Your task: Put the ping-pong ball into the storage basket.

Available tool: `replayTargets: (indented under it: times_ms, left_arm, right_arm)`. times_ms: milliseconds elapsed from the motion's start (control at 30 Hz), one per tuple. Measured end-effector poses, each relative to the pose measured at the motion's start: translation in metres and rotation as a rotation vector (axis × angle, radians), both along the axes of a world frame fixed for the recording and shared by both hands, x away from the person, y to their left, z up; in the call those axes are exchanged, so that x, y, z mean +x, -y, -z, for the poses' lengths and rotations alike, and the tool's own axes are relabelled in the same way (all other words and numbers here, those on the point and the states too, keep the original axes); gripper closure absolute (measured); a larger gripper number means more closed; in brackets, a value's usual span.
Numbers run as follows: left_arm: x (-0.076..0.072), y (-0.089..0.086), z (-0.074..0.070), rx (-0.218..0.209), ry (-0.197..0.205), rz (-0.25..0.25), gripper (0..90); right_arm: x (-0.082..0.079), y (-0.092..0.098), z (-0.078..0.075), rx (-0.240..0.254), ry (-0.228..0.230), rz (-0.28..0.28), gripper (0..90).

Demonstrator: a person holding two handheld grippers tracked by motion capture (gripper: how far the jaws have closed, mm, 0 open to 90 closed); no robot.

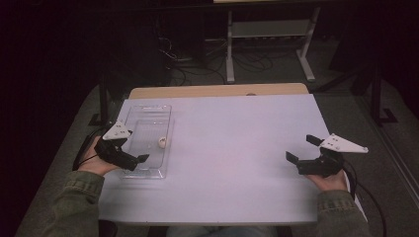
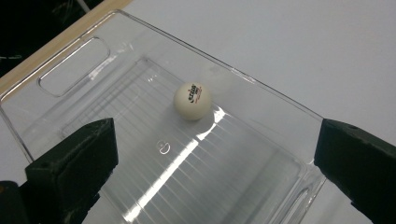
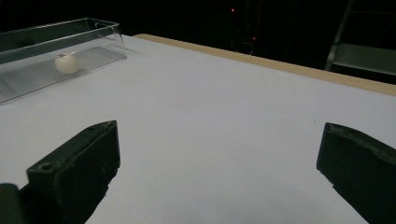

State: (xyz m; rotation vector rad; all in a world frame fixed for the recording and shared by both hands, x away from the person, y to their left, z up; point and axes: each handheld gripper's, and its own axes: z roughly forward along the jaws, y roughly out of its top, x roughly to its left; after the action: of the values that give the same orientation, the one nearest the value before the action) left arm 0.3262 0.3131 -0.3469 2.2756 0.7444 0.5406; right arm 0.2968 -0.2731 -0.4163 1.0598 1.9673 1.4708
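Jaws wide apart, empty, above ball [image 2: 192, 101] in tray [image 2: 261, 86].

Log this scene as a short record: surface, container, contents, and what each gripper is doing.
surface: white table
container: clear plastic tray, at the table's left side
contents: one white ball, printed logo, resting on the tray floor
left gripper: open, over the tray's near end, holding nothing
right gripper: open, above bare table at the right, holding nothing
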Motion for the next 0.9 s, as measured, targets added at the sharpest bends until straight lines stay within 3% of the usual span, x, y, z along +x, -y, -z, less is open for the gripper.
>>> replayTargets:
  times_ms: [100,400,900]
  left_arm:
    - [-0.002,-0.001,0.001,-0.009,0.024,-0.016,0.0]
    - [-0.010,-0.005,0.004,-0.094,0.085,-0.060,0.0]
    - [-0.023,-0.014,0.025,-0.221,0.163,-0.121,0.0]
  right_arm:
    - [0.000,0.000,0.000,0.001,0.000,0.000,0.0]
    - [0.000,0.000,0.000,0.001,0.000,-0.001,0.0]
    - [-0.001,0.000,0.000,0.001,-0.002,-0.006,0.0]
